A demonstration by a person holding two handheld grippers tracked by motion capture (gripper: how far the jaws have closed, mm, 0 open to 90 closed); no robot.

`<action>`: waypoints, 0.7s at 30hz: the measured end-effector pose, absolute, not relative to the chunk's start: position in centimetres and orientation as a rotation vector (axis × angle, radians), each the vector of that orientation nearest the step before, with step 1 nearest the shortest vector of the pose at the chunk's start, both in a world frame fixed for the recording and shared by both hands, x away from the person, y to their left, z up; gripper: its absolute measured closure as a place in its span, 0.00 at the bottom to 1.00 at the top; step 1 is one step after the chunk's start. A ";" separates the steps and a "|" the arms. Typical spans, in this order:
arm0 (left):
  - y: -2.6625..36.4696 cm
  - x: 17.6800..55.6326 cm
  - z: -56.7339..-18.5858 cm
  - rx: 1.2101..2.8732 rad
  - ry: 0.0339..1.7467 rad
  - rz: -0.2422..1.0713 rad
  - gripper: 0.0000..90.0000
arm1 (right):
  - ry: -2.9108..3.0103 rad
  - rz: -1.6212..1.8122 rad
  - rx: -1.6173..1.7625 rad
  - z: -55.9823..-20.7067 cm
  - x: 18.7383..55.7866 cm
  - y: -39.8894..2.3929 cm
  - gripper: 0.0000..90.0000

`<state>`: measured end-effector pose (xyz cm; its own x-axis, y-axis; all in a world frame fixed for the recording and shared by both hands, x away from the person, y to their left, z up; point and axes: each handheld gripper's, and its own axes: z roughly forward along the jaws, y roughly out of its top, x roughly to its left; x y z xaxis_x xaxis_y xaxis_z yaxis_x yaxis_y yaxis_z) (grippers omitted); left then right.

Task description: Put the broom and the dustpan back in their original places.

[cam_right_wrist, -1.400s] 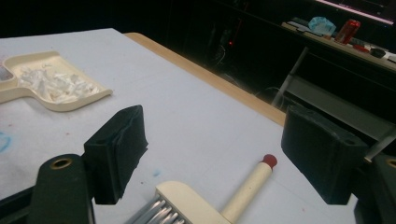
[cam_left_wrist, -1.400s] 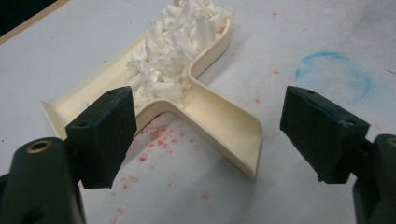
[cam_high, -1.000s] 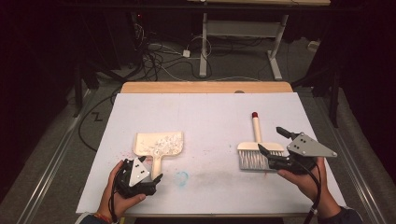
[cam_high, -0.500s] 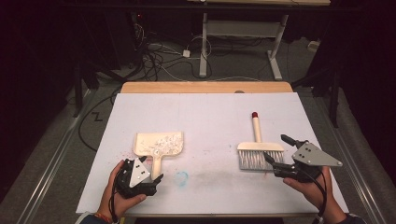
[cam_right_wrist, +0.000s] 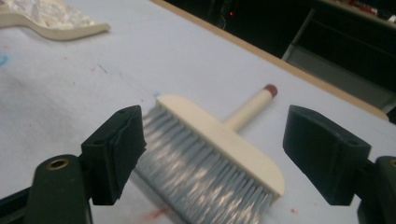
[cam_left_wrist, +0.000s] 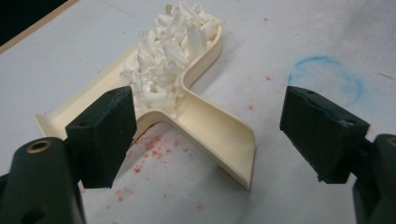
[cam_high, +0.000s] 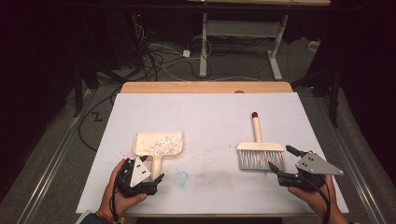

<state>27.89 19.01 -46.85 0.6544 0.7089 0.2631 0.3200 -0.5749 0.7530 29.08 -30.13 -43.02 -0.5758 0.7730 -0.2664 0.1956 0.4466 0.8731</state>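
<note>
a cream plastic dustpan (cam_high: 159, 144) heaped with white paper shreds (cam_high: 163, 141) lies at the lower left of the high view on the white surface (cam_high: 205, 112). its handle points down toward the left gripper (cam_high: 156, 179), whose fingers (cam_left_wrist: 105, 133) stand apart on either side of the handle end without touching it. at the lower right, a cream hand brush with grey bristles (cam_high: 259, 151) (its handle tipped red) lies flat, bristles toward the right gripper (cam_high: 280, 161). that gripper's fingers (cam_right_wrist: 116, 149) are apart too, just short of the bristles.
</note>
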 end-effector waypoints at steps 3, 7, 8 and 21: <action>18.8 27.9 -46.8 2.189 0.781 0.734 0.20 | 2.029 1.097 0.832 -44.0 29.0 -30.6 0.23; 18.7 27.9 -46.8 2.191 0.768 0.737 0.20 | 2.050 1.056 0.840 -45.5 29.1 -30.9 0.22; 18.7 27.8 -46.8 2.194 0.766 0.738 0.20 | 2.053 1.045 0.840 -45.8 29.2 -31.0 0.22; 18.8 27.7 -47.1 2.214 0.742 0.739 0.20 | 2.004 1.077 0.842 -45.1 29.1 -31.1 0.22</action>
<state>27.73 18.79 -47.07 0.6765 0.6771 0.2894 0.2921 -0.6075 0.7387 29.06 -31.09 -45.07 -0.5432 0.7945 -0.2714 0.2119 0.4425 0.8714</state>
